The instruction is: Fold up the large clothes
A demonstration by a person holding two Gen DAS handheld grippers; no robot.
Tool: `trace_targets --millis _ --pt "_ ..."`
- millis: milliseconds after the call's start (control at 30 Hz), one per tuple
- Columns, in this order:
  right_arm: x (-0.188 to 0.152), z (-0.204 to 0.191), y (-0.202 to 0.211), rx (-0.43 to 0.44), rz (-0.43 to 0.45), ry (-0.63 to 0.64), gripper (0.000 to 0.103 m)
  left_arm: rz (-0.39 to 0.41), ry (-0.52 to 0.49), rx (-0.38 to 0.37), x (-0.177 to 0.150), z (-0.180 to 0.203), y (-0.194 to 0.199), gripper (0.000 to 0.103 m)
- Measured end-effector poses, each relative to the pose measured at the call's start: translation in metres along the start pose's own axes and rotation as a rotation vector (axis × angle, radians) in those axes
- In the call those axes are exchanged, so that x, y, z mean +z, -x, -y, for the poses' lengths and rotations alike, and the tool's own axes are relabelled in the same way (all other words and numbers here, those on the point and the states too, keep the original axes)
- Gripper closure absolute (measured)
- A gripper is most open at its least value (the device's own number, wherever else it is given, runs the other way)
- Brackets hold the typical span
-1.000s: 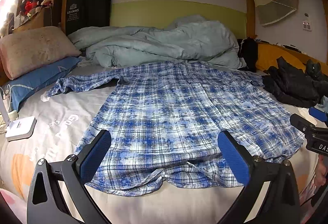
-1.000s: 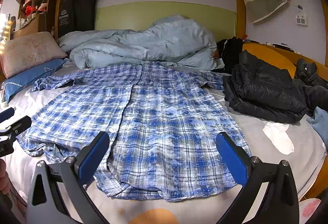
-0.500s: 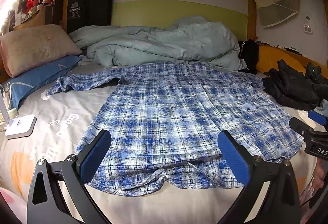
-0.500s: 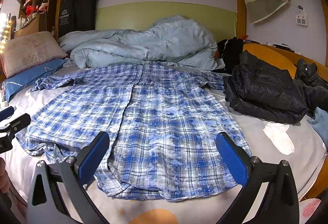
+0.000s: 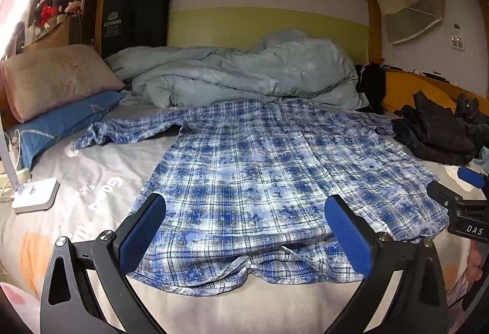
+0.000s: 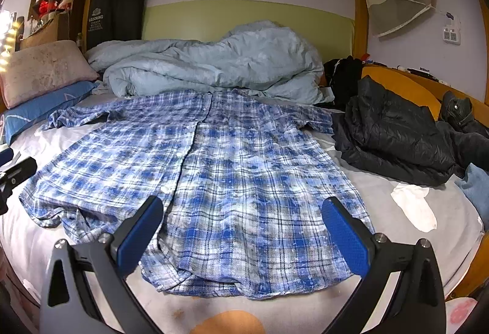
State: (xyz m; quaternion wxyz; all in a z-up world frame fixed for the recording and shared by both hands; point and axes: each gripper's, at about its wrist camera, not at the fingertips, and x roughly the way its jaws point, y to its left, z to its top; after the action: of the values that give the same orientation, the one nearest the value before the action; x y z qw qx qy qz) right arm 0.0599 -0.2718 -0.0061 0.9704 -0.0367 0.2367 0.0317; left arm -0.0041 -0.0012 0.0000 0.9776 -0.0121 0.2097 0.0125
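Fingers on our left gripper are spread wide apart with nothing between them, blue pads hanging just over the near hem of the shirt. Same deal with the right gripper: its fingers are wide apart too, gripping nothing, sitting above the hem on the other side.

The thing we're working with is a big blue and white plaid shirt, laid out flat on the bed with the button placket facing up and the collar end pointing away from us. One sleeve stretches out toward the pillows, the other reaches toward a black puffy jacket heaped at the right side of the bed. The near hem is a bit rumpled, with the bottom edge bunched and folded under in the middle.

Behind the shirt we've got a crumpled pale blue duvet piled against the green headboard. A pinkish pillow sits on top of a blue one at the left. There's a small white box on the sheet near the left edge, and a white cloth lying on the sheet near the jacket.
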Motion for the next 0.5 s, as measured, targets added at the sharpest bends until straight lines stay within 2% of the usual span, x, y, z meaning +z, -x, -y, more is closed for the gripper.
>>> trace_targets --millis 167,500 --pt "0.0003 0.0016 0.0024 0.0 0.005 -0.011 0.0 0.021 -0.018 0.001 0.0004 0.0028 0.0031 0.0" --pt "0.0005 0.0024 0.0042 0.005 0.008 -0.017 0.0 0.009 0.0 -0.002 -0.0003 0.0008 0.0 0.0"
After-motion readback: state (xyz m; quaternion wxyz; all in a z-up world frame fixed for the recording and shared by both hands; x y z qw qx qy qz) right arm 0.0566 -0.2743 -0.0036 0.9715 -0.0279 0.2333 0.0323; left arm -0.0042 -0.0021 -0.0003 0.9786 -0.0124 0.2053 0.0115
